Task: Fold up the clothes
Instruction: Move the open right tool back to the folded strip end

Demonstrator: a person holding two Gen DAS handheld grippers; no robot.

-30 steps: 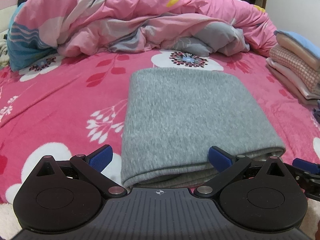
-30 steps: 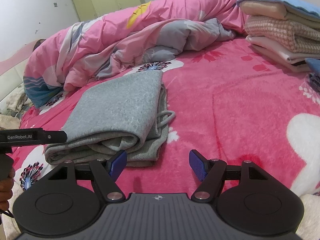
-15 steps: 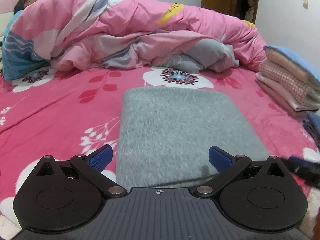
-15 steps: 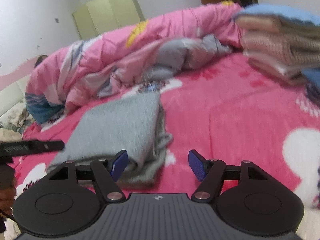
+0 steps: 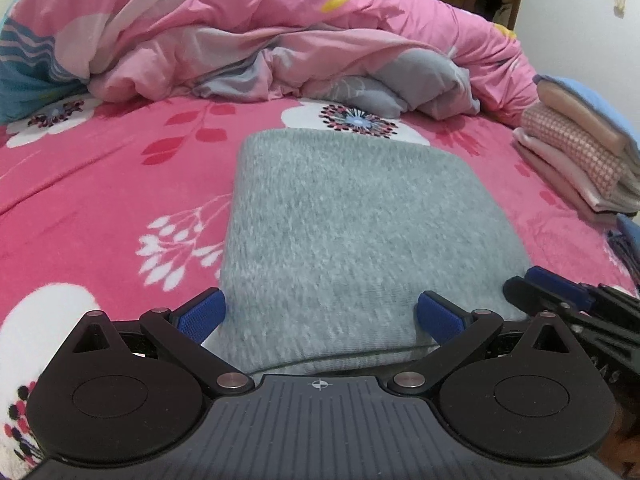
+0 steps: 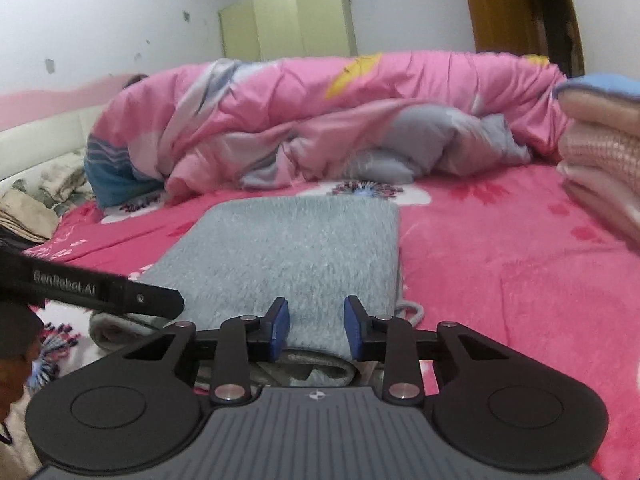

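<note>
The grey folded garment lies on the bed before the pink quilt, a folded stack to its right; my right hand-held gripper is closing around its near edge, my left hand-held gripper is wide apart.

We see a heather-grey folded knit garment centre frame on a hot-pink plush bedspread printed with white flowers.

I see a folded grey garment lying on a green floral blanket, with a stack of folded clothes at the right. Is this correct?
Not quite. The blanket under the folded grey garment is pink with flowers, not green, as the left wrist view shows. The stack of folded clothes is indeed at the right.
</note>
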